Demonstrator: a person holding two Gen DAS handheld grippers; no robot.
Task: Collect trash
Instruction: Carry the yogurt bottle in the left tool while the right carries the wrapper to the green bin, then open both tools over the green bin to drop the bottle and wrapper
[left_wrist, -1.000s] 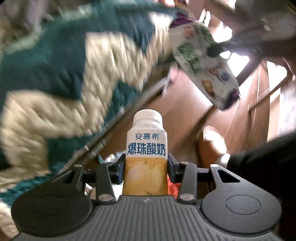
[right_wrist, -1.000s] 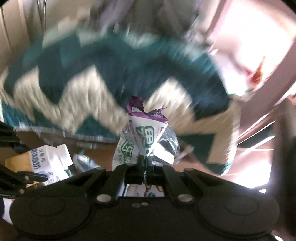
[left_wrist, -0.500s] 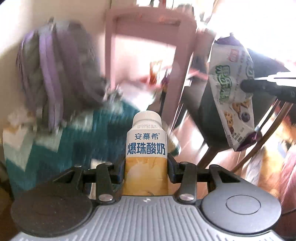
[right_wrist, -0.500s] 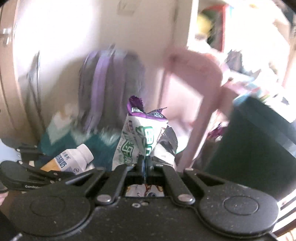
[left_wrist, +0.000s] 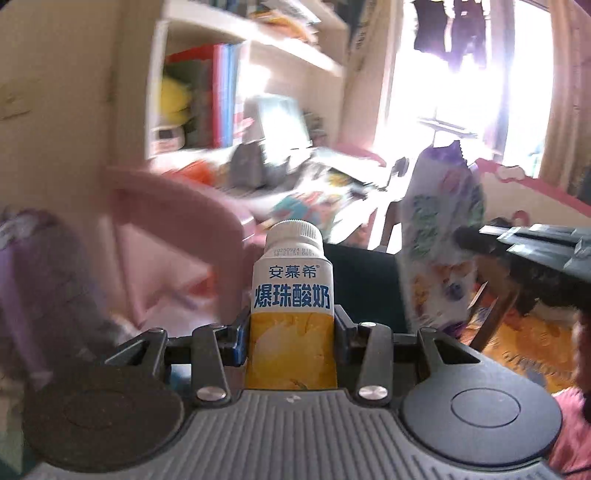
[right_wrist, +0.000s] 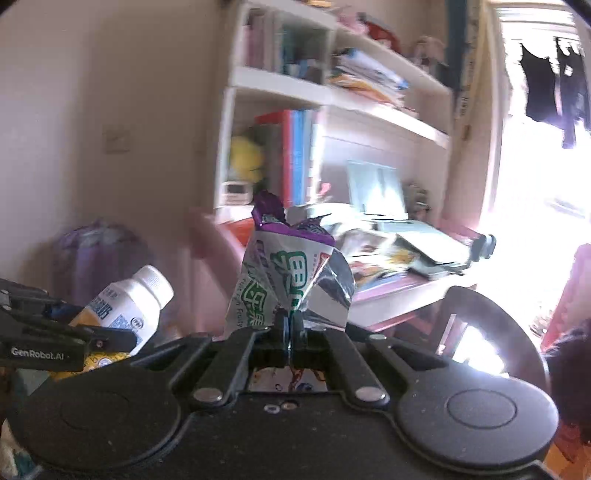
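Observation:
My left gripper (left_wrist: 291, 332) is shut on a white and yellow yogurt drink bottle (left_wrist: 291, 295) with blue Chinese lettering and a white cap, held upright between both pads. My right gripper (right_wrist: 290, 326) is shut on a crumpled purple and white snack wrapper (right_wrist: 286, 273) with green lettering and a silver inside. In the left wrist view the wrapper (left_wrist: 439, 236) hangs at the right from the right gripper's dark fingers (left_wrist: 480, 240). From the right wrist camera, the bottle (right_wrist: 125, 306) shows at the lower left, tilted, in the left gripper (right_wrist: 74, 328).
Ahead stand a pink chair (left_wrist: 177, 206), a pink desk (right_wrist: 391, 291) piled with books and papers, and white shelves (right_wrist: 332, 92) holding books. A purple backpack (right_wrist: 92, 258) leans against the wall at left. A dark round seat (right_wrist: 491, 332) is at lower right. Bright window (right_wrist: 535, 166) at right.
Both grippers have risen and tipped up: the view went from the teal and cream blanket and floor to the backpack and chair, then desk and shelves. The bottle and wrapper stay gripped.

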